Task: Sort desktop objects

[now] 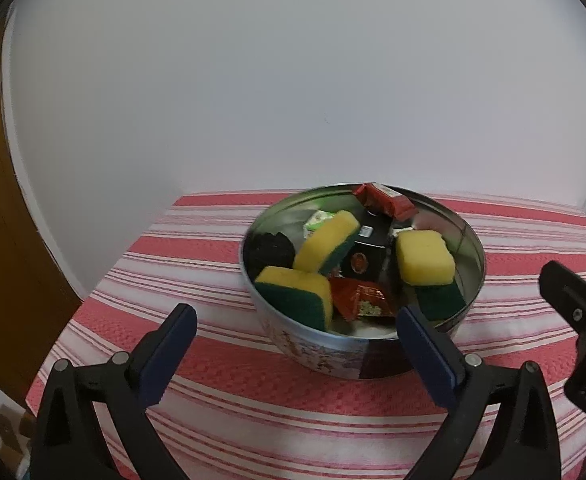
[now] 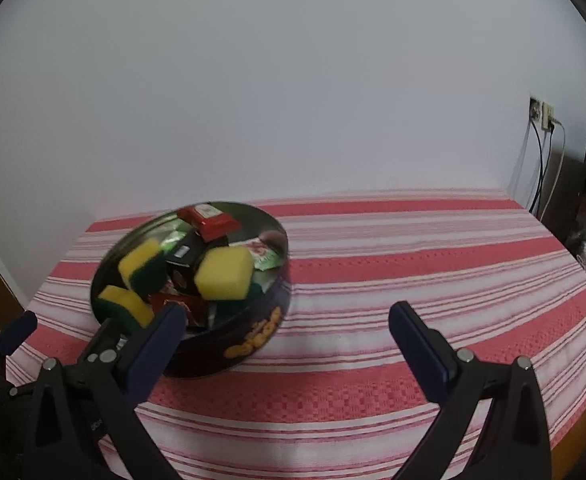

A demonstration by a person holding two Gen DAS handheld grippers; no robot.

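1. A round metal tin (image 1: 363,354) is seen standing on a table covered with a red and white striped cloth (image 1: 221,396), set against a plain pale wall (image 1: 293,80).
2. Three yellow and green sponges are held in the tin: one at the front left (image 1: 297,294), one leaning near the middle (image 1: 327,246), and one at the right (image 1: 425,258).
3. A red packet (image 1: 385,198) is rested at the far rim, a black box (image 1: 367,250) is lodged in the middle, a dark clump (image 1: 271,252) is seen at the left wall, and an orange-red wrapper (image 1: 361,300) lies at the front.
4. The left gripper (image 1: 297,316) is held wide apart just in front of the tin, with nothing gripped; its right finger (image 1: 425,344) overlaps the tin's near rim in the view, though contact cannot be told.
5. The right gripper (image 2: 287,312) is likewise spread wide and nothing is clasped between its fingers; it is placed to the right of the tin, over bare cloth.
6. In the right wrist view, a wall socket with cables (image 2: 543,114) is seen at the far right.
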